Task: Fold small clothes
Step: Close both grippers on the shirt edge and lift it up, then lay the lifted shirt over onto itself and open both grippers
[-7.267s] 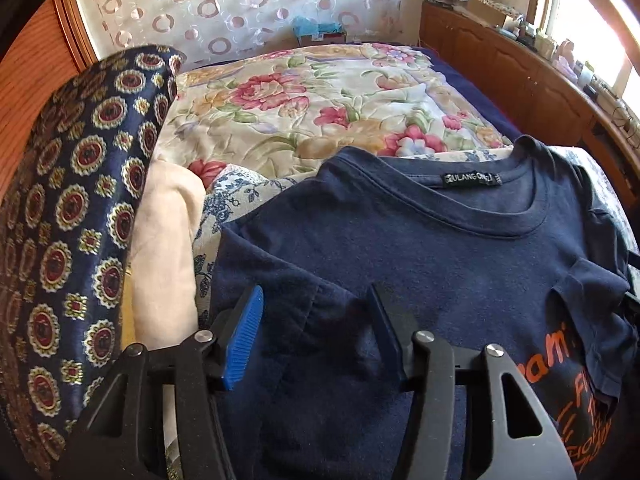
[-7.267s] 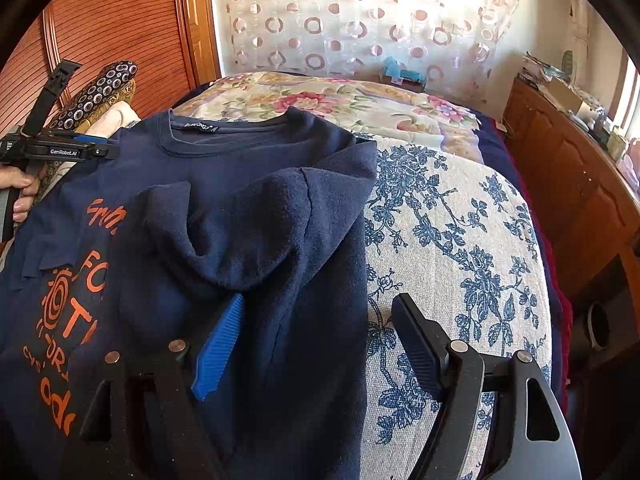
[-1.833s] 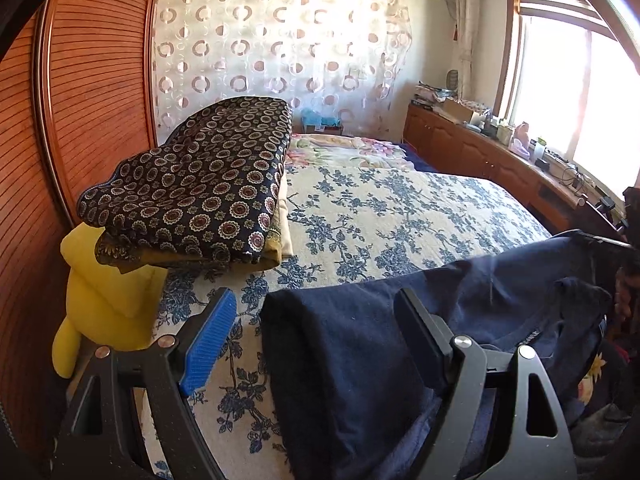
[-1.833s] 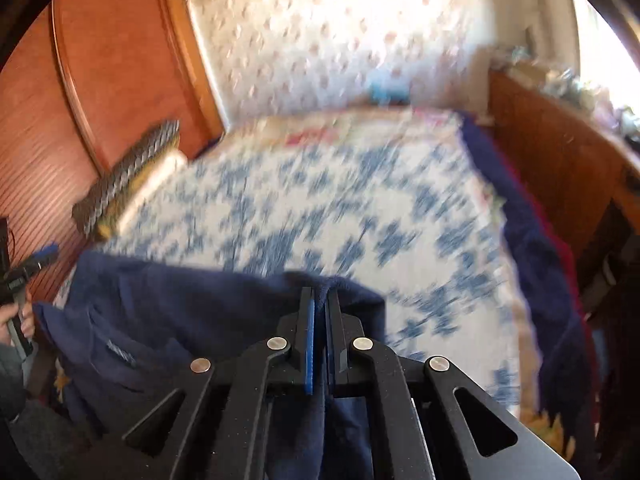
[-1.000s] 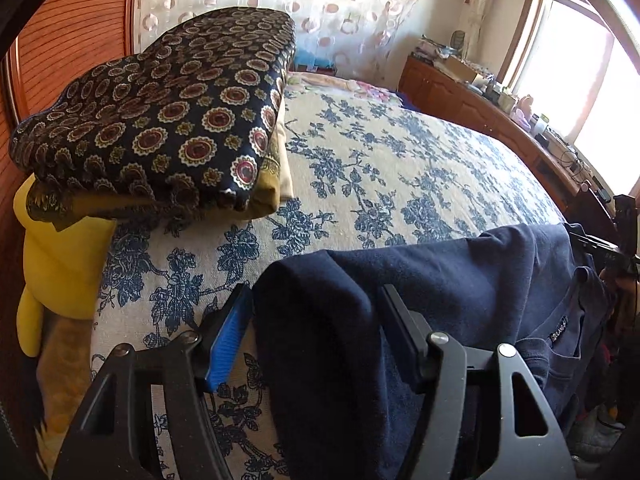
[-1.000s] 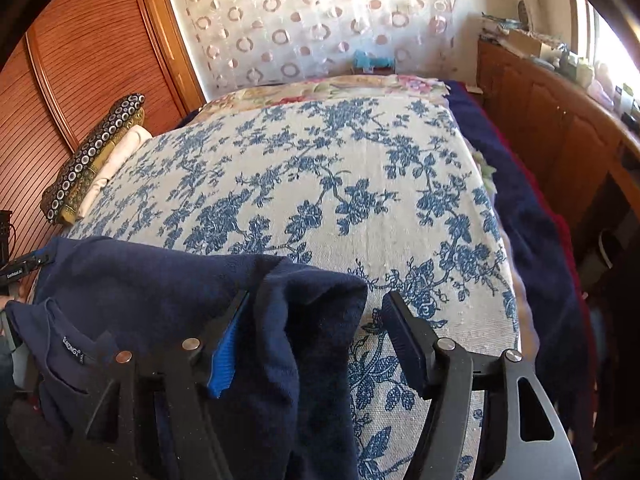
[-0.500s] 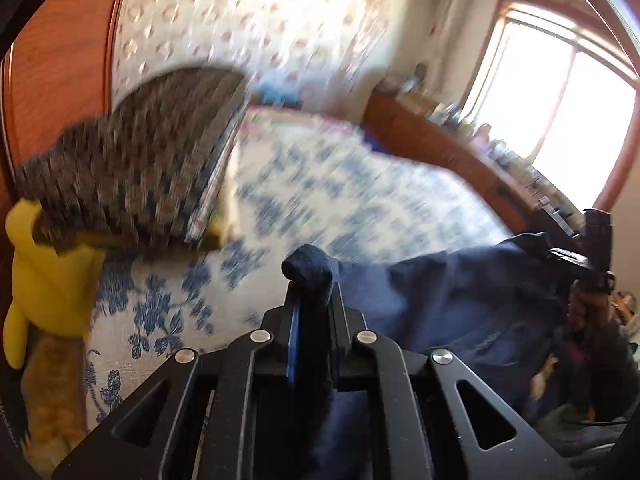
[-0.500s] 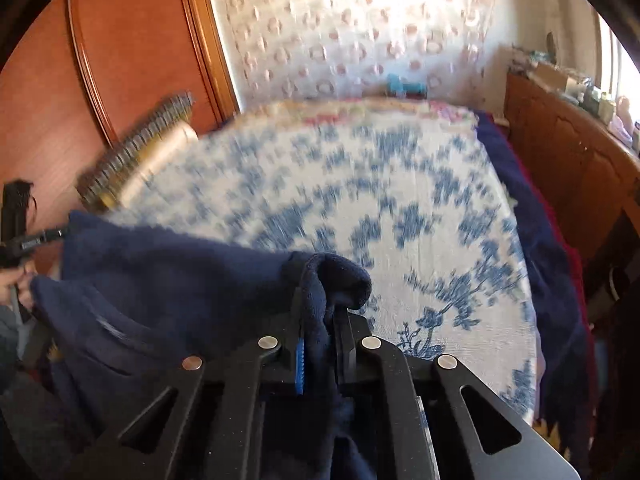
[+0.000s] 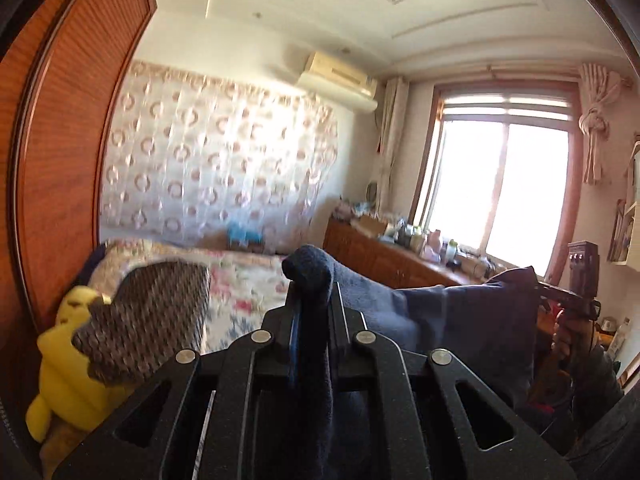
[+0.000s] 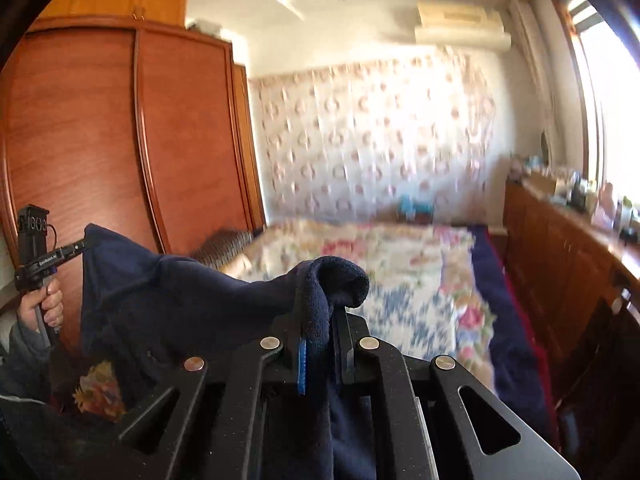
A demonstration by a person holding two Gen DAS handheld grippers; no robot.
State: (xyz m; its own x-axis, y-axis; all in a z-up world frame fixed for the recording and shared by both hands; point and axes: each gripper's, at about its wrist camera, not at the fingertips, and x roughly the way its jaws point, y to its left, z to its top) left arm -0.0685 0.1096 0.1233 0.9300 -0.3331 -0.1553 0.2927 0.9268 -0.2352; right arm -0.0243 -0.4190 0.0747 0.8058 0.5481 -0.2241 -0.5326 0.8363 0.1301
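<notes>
Shirt held up between both my grippers, above the near end of the bed.

My left gripper (image 9: 312,304) is clamped on one bunched edge of the navy T-shirt (image 9: 460,320), my right gripper (image 10: 322,320) pinches the other edge, and the cloth hangs stretched between them. Beyond lies the floral bed (image 10: 380,260), with the wooden wardrobe (image 10: 120,140) on its left.

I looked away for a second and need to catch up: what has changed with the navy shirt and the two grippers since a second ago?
Both grippers closed: the left gripper and right gripper now each pinch an end of the navy shirt, which a second ago lay between open fingers. Both have lifted it off the bed, so it hangs stretched between them. The patterned cushion and yellow toy stayed put.
</notes>
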